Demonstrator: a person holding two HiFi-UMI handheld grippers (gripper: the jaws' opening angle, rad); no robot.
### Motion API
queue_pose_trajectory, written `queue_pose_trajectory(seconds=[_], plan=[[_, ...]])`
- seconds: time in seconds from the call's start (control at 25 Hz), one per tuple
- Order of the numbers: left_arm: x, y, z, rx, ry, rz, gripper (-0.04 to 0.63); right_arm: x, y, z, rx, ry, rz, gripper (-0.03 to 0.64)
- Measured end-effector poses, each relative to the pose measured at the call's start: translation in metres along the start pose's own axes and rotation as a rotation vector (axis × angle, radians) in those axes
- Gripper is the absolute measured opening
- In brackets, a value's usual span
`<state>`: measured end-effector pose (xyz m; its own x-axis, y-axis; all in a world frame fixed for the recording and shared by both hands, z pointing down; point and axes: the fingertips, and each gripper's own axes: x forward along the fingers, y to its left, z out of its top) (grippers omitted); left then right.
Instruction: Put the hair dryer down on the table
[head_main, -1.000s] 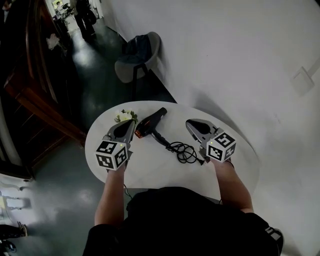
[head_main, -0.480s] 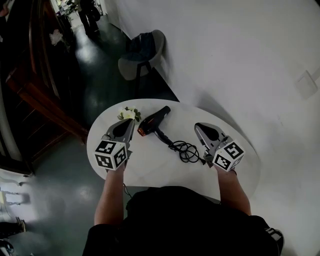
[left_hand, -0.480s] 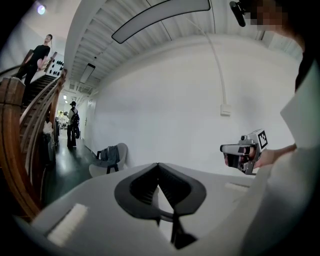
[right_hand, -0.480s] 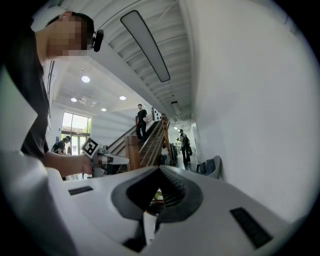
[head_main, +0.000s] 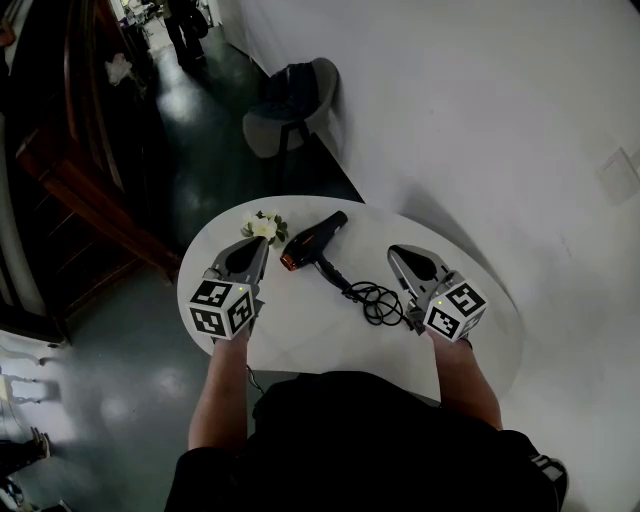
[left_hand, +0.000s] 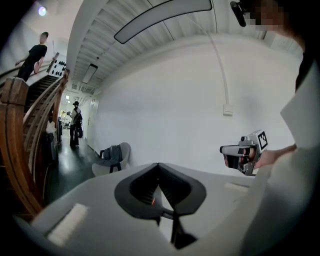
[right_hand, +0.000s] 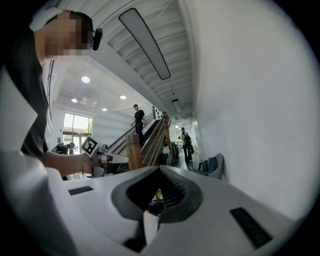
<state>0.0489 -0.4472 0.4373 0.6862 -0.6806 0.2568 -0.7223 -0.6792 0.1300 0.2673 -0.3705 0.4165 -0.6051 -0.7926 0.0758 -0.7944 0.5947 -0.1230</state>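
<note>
Shows the black hair dryer (head_main: 312, 237) lying on the white table (head_main: 300, 330), between left gripper (head_main: 262, 242) and right gripper (head_main: 394, 253), touched by neither (cord (head_main: 378, 300) coiled just beside the right one). Finds both sets of fingers pressed together, pinching nothing.

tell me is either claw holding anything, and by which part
Nothing is held. The left claw and the right claw are both shut and empty; the hair dryer lies on the table between them, touching neither.
</note>
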Motion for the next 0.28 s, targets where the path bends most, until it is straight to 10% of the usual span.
queue_pose_trajectory(seconds=[0.28], plan=[[0.0021,-0.0005,0.0006,-0.002,-0.001,-0.001,0.009,0.0010,0.0014,-0.0005,0.002,0.001,0.006,0.012]])
